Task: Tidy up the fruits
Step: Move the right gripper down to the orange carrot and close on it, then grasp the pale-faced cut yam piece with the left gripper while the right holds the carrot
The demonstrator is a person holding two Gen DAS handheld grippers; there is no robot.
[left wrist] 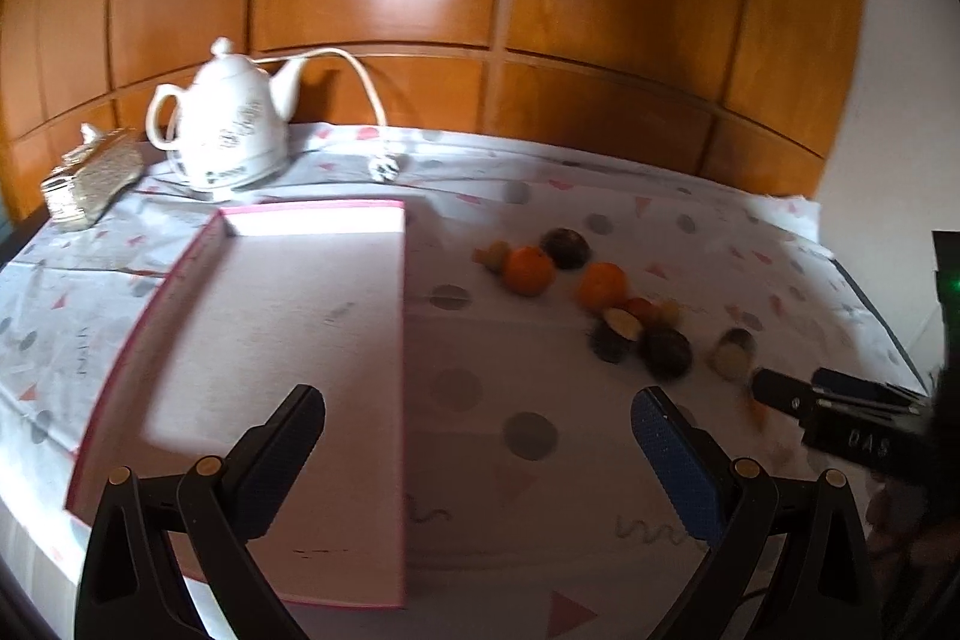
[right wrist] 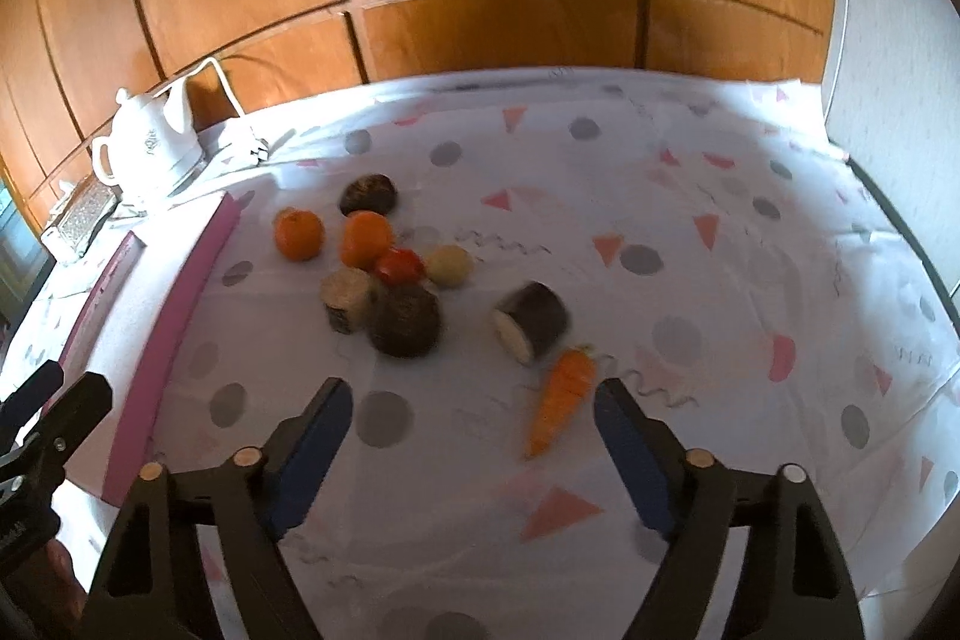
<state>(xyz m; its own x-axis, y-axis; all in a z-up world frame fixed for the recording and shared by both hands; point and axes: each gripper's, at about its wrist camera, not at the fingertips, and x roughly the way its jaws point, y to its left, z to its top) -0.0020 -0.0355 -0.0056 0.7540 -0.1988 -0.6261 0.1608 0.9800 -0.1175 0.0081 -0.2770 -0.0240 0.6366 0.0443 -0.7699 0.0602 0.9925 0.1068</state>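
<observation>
Right wrist view shows the right gripper (right wrist: 474, 409) with its black, blue-padded jaws spread apart over a table (right wrist: 750, 232) draped in a white cloth printed with grey dots and pink triangles. Nothing is clamped: a small orange carrot-shaped piece (right wrist: 561, 400) lies on the cloth just inside the right-hand pad, apparently free of both. Beyond it rests a dark cylindrical chunk with a pale cut face (right wrist: 531, 319), then a loose cluster: a rough dark brown round fruit (right wrist: 405, 319), a tan straw-textured cylinder (right wrist: 348, 298), a small glossy red fruit (right wrist: 399, 265), a pale yellowish ball (right wrist: 449, 265), two smooth oranges (right wrist: 298, 234) and another dark round fruit (right wrist: 368, 194) at the back. Open cloth stretches wide to the right of the pile.

Left wrist view shows the left gripper (left wrist: 477, 436), jaws wide and empty, hovering over the near right edge of a shallow pink-rimmed rectangular box (left wrist: 270, 340), which lies bare inside. A glossy white ceramic teapot-shaped kettle (left wrist: 231, 124) and a glittery gold case (left wrist: 90, 184) stand at the table's far left, against orange wood panelling (left wrist: 600, 10).
</observation>
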